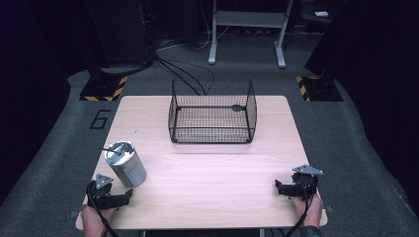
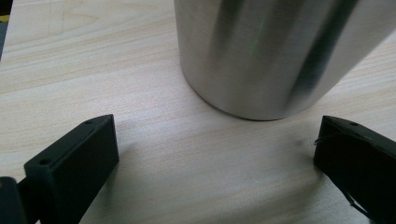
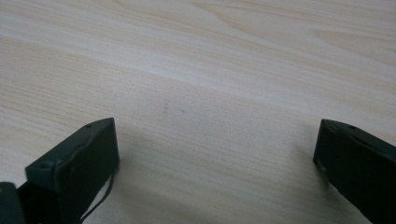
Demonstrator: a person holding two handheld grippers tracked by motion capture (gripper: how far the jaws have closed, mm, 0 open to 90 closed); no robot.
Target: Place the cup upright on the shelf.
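Leftmost, left gripper (image 1: 129, 194) rests low on wooden table (image 1: 212, 177), jaws spread wide, empty. Steel can (image 1: 126, 163) stands just ahead of it, not touching, at table's front-left. Wire basket (image 1: 212, 116) sits mid-back, well apart from the can. Right gripper (image 1: 277, 188) at front-right, jaws wide apart, holding nothing, bare wood between them.
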